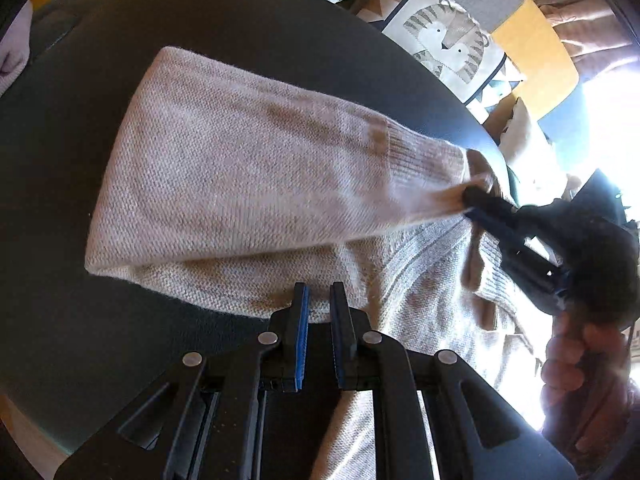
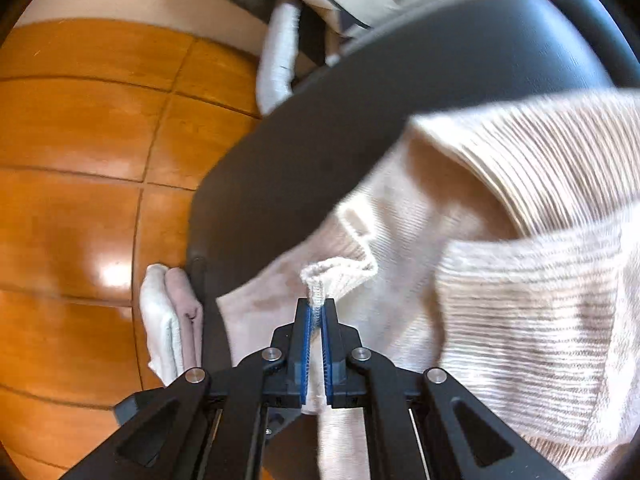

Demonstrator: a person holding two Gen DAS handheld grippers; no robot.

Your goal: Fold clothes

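The soft, limp knit sweater (image 1: 240,168) lies on the dark table (image 1: 72,168); the right gripper (image 2: 319,312) clamps its ribbed cuff (image 2: 340,276), a firm hold point, while the left gripper (image 1: 319,300), jaws slightly apart, holds nothing at the table's near edge.

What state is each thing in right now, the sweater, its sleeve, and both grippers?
Sweater: partly folded on the dark round table.
Sleeve cuff: pinched, lifted off the table.
Right gripper: shut on the cuff.
Left gripper: slightly open, holding nothing.

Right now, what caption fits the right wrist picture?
Right claw pinching the cream knitted sweater's ribbed cuff above the round black table.
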